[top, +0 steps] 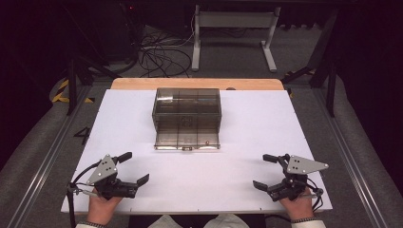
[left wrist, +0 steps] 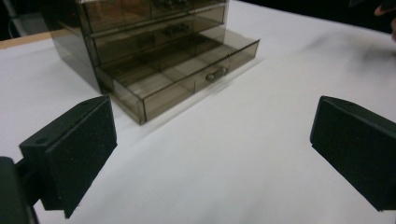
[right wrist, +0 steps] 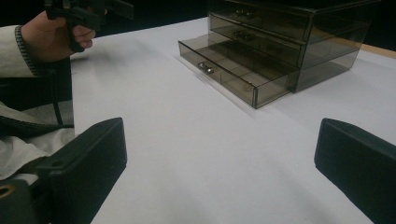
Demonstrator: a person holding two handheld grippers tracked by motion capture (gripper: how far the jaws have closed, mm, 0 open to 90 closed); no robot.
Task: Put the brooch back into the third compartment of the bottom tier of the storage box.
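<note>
Holding the left gripper [top: 135, 168] low over the near left corner of the white table [top: 247, 128], we are keeping its jaws spread wide with nothing between them; in the left gripper view they are standing far apart over bare tabletop. Farther in, toward the middle of the table's far half, we are looking at the smoky clear drawer box [top: 187, 108], well apart from both grippers. Its bottom drawer [top: 187, 139] is standing pulled out toward us, with a small metal knob [left wrist: 216, 73] on its front, while the upper drawers are sitting shut. At the near right corner we are holding the right gripper [top: 264, 171], its jaws likewise gaping and gripping nothing. In the right gripper view, the drawer box [right wrist: 285, 42] is lying ahead and the left hand [right wrist: 51, 35] is showing far off.
</note>
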